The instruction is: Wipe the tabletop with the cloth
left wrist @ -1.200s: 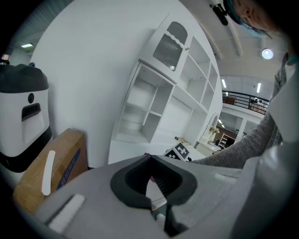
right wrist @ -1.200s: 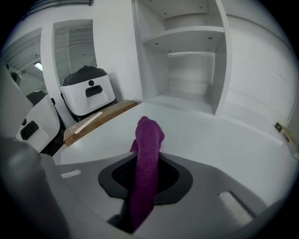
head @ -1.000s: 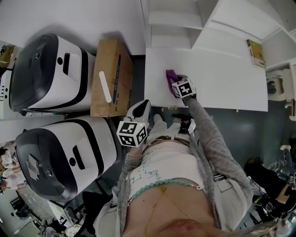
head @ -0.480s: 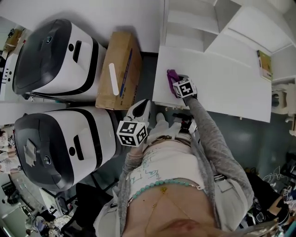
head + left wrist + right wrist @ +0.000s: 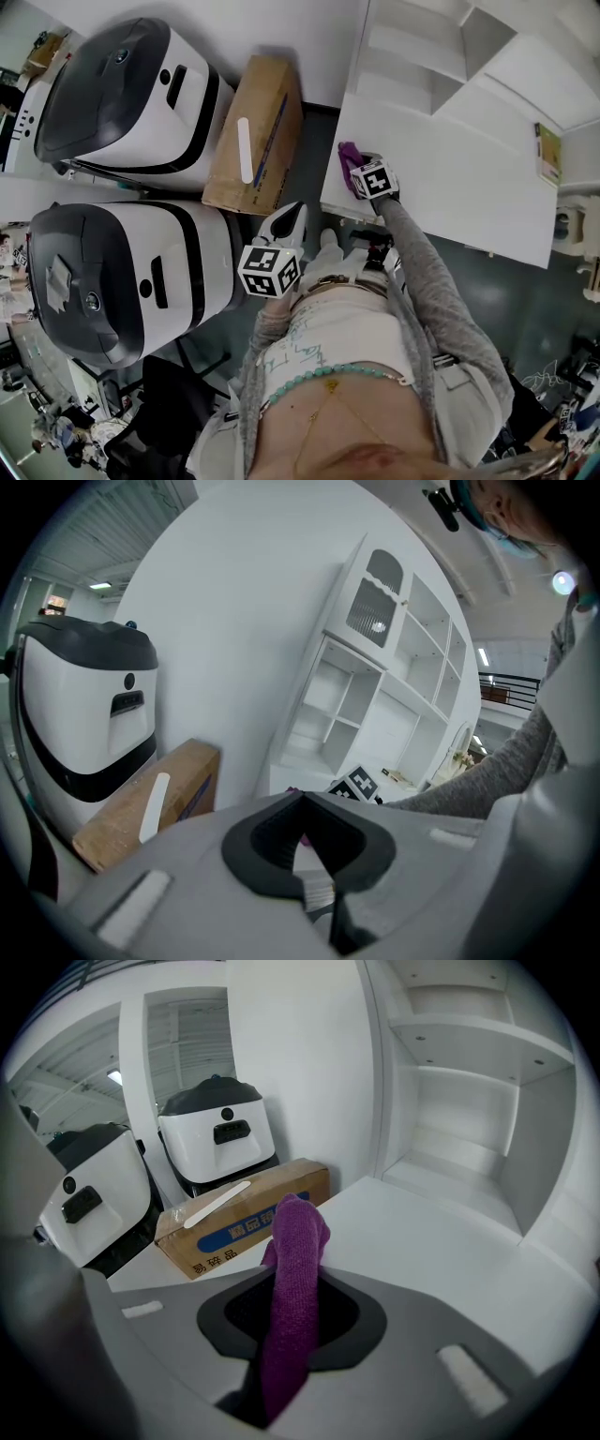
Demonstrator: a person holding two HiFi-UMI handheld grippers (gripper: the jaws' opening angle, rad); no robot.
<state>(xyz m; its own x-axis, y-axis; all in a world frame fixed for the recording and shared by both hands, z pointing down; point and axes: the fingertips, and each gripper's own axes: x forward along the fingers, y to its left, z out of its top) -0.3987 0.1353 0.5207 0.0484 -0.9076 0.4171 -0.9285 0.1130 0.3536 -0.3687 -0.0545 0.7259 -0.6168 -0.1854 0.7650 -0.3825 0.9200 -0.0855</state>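
Two large black-and-white machines [image 5: 122, 103] stand at the left, beside a cardboard box [image 5: 258, 136]. The white surface [image 5: 450, 178] lies to the right, under open shelving [image 5: 412, 56].

The right hand-held gripper [image 5: 354, 169] reaches out over the near left part of the surface, its jaws clamped on the purple cloth [image 5: 295, 1269]. The cloth's free end stands up beyond the jaws, at the left edge of the surface. The left hand-held gripper [image 5: 286, 220] is held close to the body, off the surface, with its jaws together on nothing.

Assessment: a wiping stroke is in hand and has reached the left edge. To do it well, tilt the gripper so that more of the cloth lies flat on the surface. Press evenly, then sweep back to the right in overlapping passes toward the far side, which looks uncovered so far.

Against the frame one second earlier, the cloth sits nearer the surface's left edge. The grip on it is unchanged, and the left gripper has not moved.
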